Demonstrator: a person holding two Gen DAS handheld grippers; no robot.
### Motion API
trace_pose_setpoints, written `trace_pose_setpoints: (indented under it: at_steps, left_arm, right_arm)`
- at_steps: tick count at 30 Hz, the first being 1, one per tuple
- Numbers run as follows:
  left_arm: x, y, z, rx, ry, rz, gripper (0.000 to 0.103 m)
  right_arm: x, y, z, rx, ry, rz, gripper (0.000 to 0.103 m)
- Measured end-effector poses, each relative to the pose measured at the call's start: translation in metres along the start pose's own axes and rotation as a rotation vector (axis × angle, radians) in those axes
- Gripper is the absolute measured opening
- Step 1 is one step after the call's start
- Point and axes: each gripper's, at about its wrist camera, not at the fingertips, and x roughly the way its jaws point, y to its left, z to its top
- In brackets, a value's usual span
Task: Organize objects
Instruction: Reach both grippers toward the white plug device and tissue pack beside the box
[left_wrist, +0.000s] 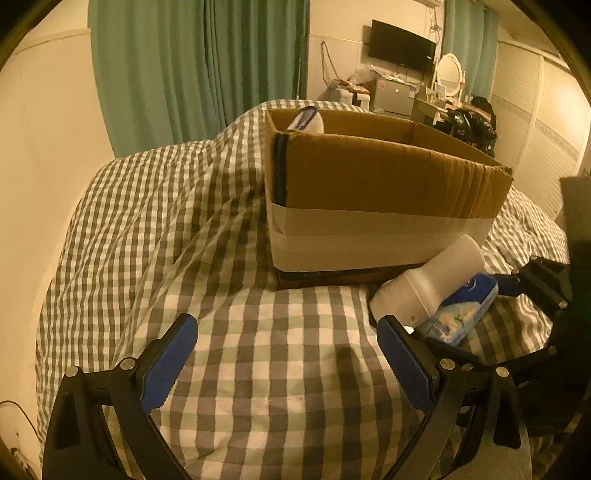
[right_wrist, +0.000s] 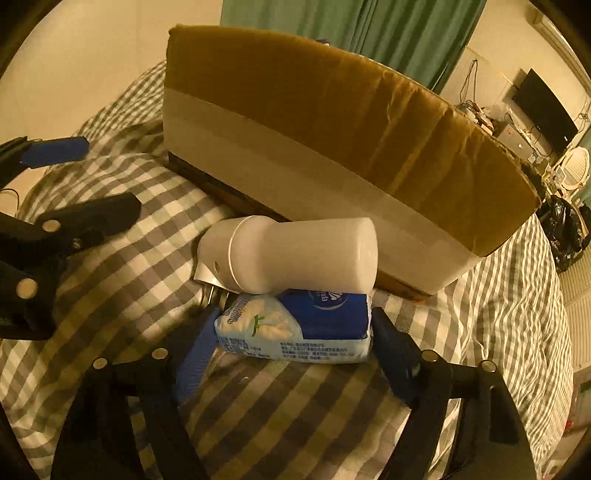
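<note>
An open cardboard box (left_wrist: 369, 192) stands on the checked bedspread (left_wrist: 258, 369); it also shows in the right wrist view (right_wrist: 314, 122). A rolled item (left_wrist: 308, 120) sticks up in its far left corner. A white bottle (right_wrist: 295, 254) lies on its side against the box front, partly on a blue and white tissue pack (right_wrist: 303, 328). My right gripper (right_wrist: 295, 332) has its jaws around the tissue pack, touching both ends. Bottle (left_wrist: 424, 284) and pack (left_wrist: 461, 310) show at the right in the left wrist view. My left gripper (left_wrist: 288, 354) is open and empty above the bedspread.
Green curtains (left_wrist: 199, 66) hang behind the bed. A TV (left_wrist: 402, 46), a small fridge (left_wrist: 393, 94) and a dressing table with a mirror (left_wrist: 448, 74) stand at the far right. A black bag (right_wrist: 565, 229) lies beyond the bed. The left gripper's fingers (right_wrist: 55, 151) show at left.
</note>
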Motion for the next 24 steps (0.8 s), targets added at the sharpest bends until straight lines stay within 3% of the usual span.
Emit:
trace_pose_setpoints:
  at_steps: [6, 15, 24]
  left_arm:
    - [-0.001, -0.016, 0.003, 0.029, 0.002, -0.022, 0.100]
    - [0.015, -0.064, 0.010, 0.085, 0.021, -0.086, 0.100]
    - [0.048, -0.094, 0.011, 0.147, 0.059, -0.101, 0.100]
  right_arm:
    - [-0.024, -0.023, -0.007, 0.032, -0.055, -0.022, 0.074]
    - [-0.056, -0.080, -0.022, 0.185, -0.117, -0.057, 0.074]
    - [-0.056, -0.086, -0.037, 0.232, -0.129, -0.025, 0.074]
